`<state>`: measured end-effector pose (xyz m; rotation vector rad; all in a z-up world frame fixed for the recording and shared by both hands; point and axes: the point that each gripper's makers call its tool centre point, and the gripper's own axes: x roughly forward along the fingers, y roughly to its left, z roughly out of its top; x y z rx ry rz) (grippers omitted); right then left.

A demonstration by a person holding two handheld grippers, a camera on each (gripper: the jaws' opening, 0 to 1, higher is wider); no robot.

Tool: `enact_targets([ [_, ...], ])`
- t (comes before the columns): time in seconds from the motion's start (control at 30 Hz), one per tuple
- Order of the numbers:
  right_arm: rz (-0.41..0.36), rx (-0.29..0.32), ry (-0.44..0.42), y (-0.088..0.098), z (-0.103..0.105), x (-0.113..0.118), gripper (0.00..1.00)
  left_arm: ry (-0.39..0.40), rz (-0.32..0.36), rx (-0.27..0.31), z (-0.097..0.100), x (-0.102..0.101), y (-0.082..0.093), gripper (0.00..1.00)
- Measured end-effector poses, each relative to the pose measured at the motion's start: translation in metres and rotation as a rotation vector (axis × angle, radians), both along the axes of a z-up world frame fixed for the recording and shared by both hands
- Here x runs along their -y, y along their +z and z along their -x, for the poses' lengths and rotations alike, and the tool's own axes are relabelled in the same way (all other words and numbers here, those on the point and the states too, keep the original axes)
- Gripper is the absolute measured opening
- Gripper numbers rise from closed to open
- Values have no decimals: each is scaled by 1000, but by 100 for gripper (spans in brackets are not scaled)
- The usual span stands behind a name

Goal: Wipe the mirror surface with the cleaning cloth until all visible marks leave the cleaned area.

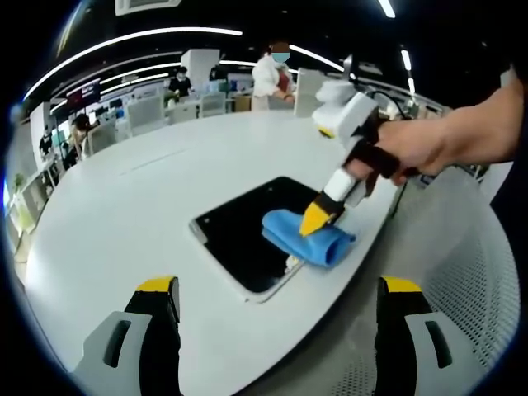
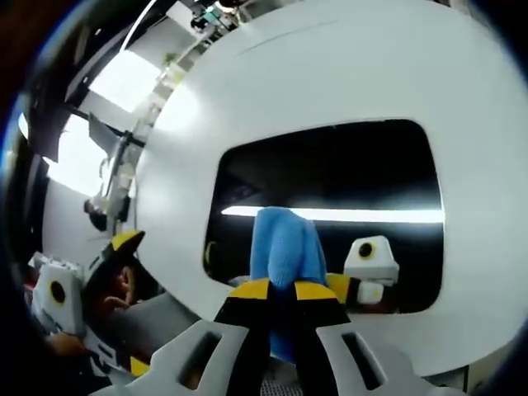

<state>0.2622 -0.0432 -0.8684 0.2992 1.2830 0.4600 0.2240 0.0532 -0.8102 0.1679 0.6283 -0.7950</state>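
Mirror lies flat on the white table, near its right edge. Blue cloth sits on the mirror's near-right part. R gripper pinches the cloth, jaws pressed onto it (right gripper view: cloth bunched between the tips). L gripper hovers near side, jaws spread, holding nothing. Far side: chairs and people; nothing blocks the mirror besides the cloth.

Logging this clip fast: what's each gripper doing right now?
Left gripper: open, holding nothing, hovering above the table.
Right gripper: shut on the blue cloth, pressing it onto the mirror.
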Motion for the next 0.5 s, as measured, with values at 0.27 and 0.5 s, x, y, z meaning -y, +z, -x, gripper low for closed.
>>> enact_targets([
  [0.27, -6, 2, 23, -1, -2, -14, 3, -1, -1, -1, 0, 0, 0, 100],
  [0.5, -14, -7, 43, -1, -2, -26, 3, -2, 1, -2, 0, 0, -1, 100],
])
